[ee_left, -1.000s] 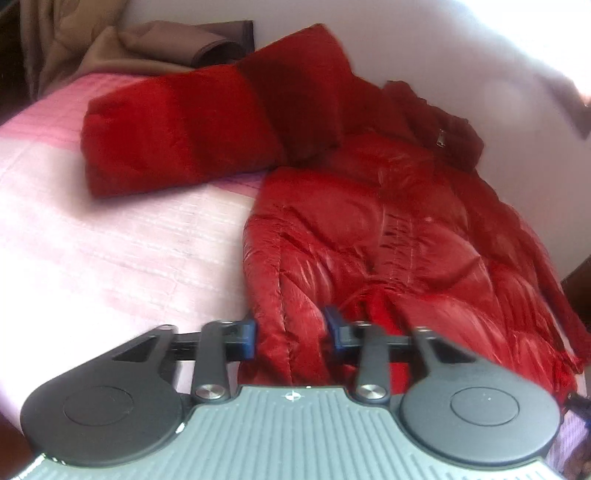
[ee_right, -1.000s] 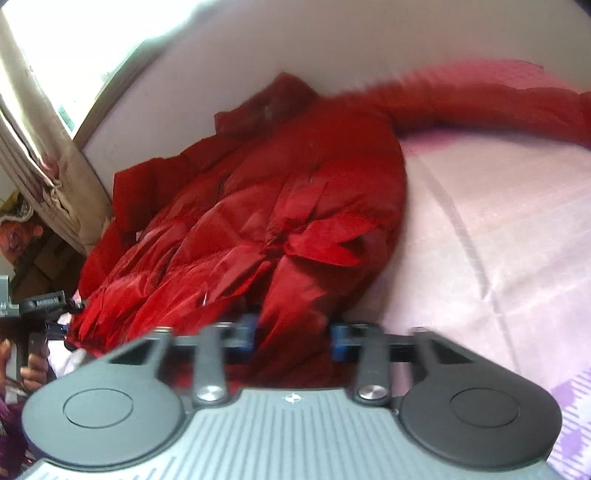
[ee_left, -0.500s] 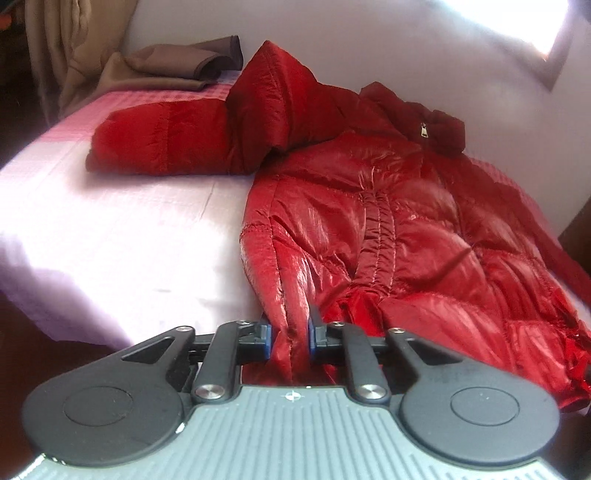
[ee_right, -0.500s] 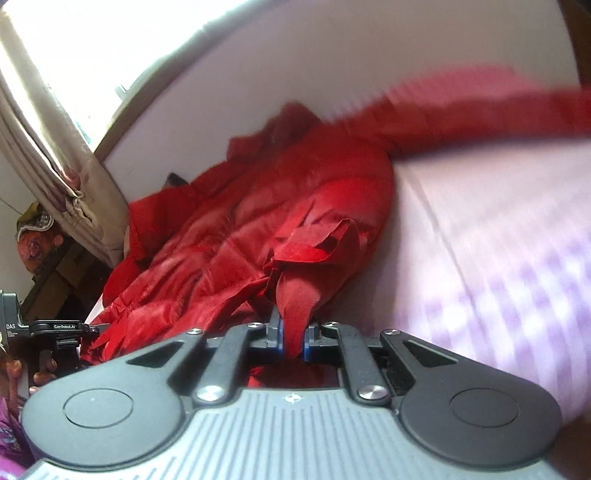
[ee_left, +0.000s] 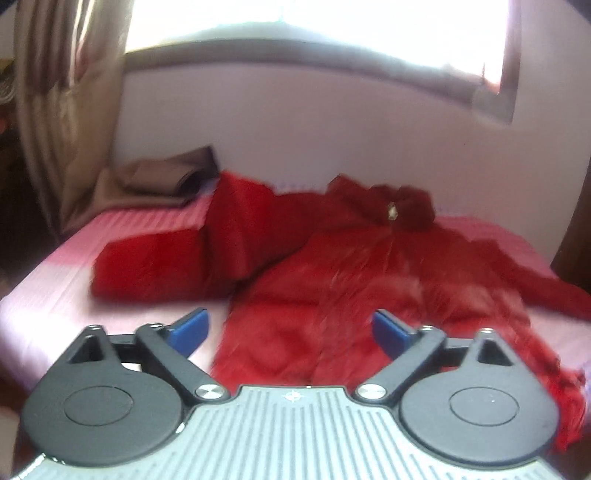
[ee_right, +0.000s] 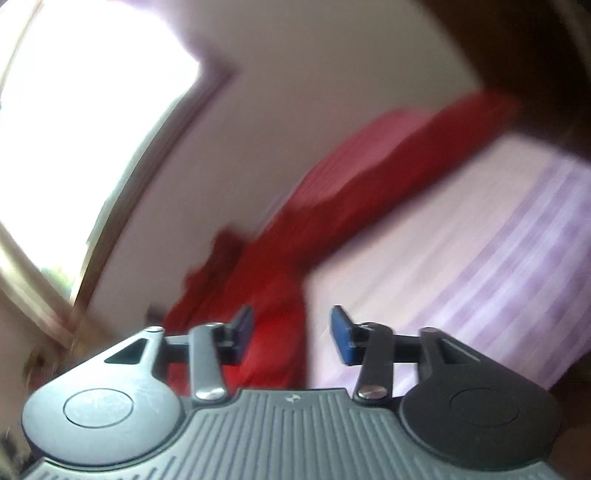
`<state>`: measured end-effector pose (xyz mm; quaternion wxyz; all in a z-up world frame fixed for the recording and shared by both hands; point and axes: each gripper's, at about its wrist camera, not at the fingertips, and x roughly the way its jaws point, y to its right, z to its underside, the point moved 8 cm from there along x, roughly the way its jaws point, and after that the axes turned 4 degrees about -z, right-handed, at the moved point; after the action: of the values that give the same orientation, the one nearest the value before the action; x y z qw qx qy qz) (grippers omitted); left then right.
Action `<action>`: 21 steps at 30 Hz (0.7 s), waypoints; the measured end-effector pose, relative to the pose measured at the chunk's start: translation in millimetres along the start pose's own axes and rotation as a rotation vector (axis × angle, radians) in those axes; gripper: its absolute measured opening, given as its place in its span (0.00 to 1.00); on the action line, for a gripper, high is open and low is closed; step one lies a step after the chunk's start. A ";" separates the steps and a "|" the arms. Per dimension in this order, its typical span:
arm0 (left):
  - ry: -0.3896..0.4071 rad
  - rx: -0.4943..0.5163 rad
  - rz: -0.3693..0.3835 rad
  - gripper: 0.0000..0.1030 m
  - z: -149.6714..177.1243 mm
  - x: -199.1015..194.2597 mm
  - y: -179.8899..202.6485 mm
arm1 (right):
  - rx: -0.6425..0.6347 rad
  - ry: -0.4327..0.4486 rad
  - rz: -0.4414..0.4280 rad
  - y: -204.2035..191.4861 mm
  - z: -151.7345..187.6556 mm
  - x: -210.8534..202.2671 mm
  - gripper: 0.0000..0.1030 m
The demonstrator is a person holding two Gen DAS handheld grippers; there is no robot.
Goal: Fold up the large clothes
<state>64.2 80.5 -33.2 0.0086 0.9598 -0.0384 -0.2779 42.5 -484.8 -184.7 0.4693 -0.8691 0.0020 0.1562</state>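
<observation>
A red puffer jacket [ee_left: 369,280] lies spread on the pink bed [ee_left: 55,288], one sleeve stretched out to the left and its collar toward the wall. My left gripper [ee_left: 290,330] hovers over the jacket's near hem with its jaws opening wide, its blue pads [ee_left: 190,326] clear of the fabric. The right wrist view is blurred and tilted. There the jacket [ee_right: 351,192] runs along the bed [ee_right: 498,258]. My right gripper [ee_right: 291,332] is opening too, with nothing pressed between its pads.
A folded brown cloth [ee_left: 162,177] lies at the bed's far left corner beside a beige curtain [ee_left: 66,110]. A bright window [ee_left: 314,26] sits above the pale wall behind the bed. The near left part of the mattress shows bare sheet.
Both grippers had pinched the jacket's hem half a second ago and have let go, jaws spreading. The left one rose and pulled back; the right one swung sideways and rolled.
</observation>
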 end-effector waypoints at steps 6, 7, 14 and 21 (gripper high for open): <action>0.041 0.063 0.006 0.95 -19.7 53.7 53.1 | 0.159 0.100 0.092 72.1 -71.5 34.4 0.59; 0.035 0.063 0.004 0.95 -18.5 62.5 57.7 | 0.196 0.100 0.092 82.7 -79.9 43.4 0.60; -0.007 0.101 -0.063 0.95 -5.7 118.5 68.1 | 0.262 0.169 0.116 107.9 -116.8 87.6 0.63; -0.074 0.092 -0.076 0.95 16.4 144.5 59.9 | 0.284 0.228 0.134 107.7 -129.9 114.8 0.65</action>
<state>173.0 9.6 -121.8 -0.0475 0.9491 -0.0150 -0.3110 170.6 -634.6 -237.5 0.5725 -0.8042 0.1350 0.0859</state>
